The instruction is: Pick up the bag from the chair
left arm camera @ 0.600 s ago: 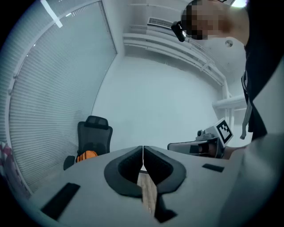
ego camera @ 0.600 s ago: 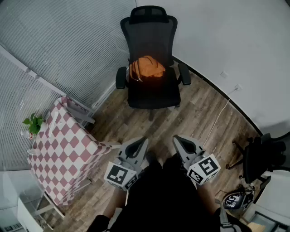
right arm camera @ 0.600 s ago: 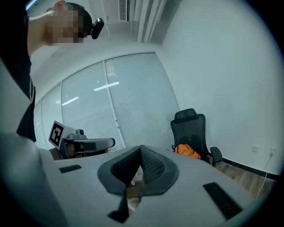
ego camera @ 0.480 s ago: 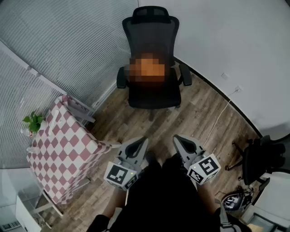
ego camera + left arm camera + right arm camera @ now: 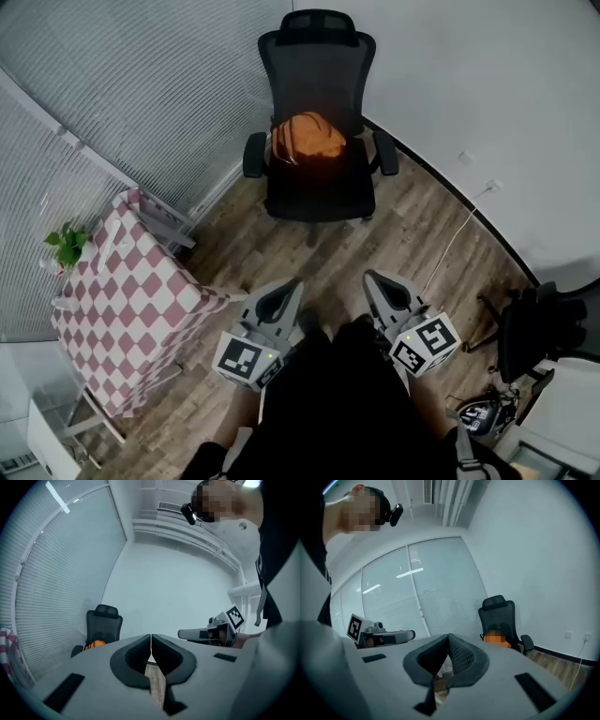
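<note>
I hold both grippers low, close to my body, side by side and apart. Left gripper (image 5: 151, 641): jaws closed, tips touching, nothing between them. Right gripper (image 5: 449, 641): same, jaws pressed together and empty. Orange bag (image 5: 307, 138) sits on the seat of the black office chair (image 5: 317, 187), leaning against the backrest, well apart from both grippers. The chair stands on the wooden floor (image 5: 412, 225) by the wall. A table with a checkered cloth (image 5: 131, 300) is off to my left, with a small plant (image 5: 66, 246) at its far edge.
</note>
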Available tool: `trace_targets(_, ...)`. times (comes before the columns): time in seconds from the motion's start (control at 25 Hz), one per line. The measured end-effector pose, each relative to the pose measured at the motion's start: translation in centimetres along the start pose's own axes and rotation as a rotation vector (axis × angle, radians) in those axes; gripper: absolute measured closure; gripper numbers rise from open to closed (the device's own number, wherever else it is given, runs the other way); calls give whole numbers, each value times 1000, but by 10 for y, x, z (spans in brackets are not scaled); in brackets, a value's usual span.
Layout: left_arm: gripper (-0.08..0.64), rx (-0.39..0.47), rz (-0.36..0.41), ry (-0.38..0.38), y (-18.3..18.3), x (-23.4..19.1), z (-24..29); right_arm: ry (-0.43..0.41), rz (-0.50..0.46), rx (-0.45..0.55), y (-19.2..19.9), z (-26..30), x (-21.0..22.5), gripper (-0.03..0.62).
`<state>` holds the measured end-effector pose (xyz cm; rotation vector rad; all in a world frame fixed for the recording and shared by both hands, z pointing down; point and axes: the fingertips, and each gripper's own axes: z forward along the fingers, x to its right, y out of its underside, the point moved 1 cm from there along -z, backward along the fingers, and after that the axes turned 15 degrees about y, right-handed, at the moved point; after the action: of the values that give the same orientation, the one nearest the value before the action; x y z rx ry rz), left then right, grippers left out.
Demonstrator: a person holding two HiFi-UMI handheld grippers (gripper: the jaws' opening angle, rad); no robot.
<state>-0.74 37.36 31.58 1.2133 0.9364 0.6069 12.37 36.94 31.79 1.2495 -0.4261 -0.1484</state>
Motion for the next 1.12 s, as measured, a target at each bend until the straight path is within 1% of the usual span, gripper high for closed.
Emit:
trace_targets(0.08, 526, 3, -8, -1, 1, -3, -1, 20, 7, -16, 4, 3, 3, 573)
trace_targets(0.28, 526, -14, -24, 26, 13, -4, 2, 58, 36, -36, 9, 3, 11, 572)
trace_targets(0.48, 526, -33, -48, 26, 14, -15, 17, 50, 20, -86, 16, 14, 20, 572)
trace_targets(0.64, 527, -52, -57, 11, 14, -31, 27, 31, 27, -113, 17, 36, 27, 572)
trace_targets(0.88, 526, -50, -53, -28, -6, -72, 50, -28, 50, -117, 0, 94, 39, 572)
trace_targets(1.12, 526, -65, -5, -46, -38, -114, 89, -74, 68, -102, -35, 155, 62, 572)
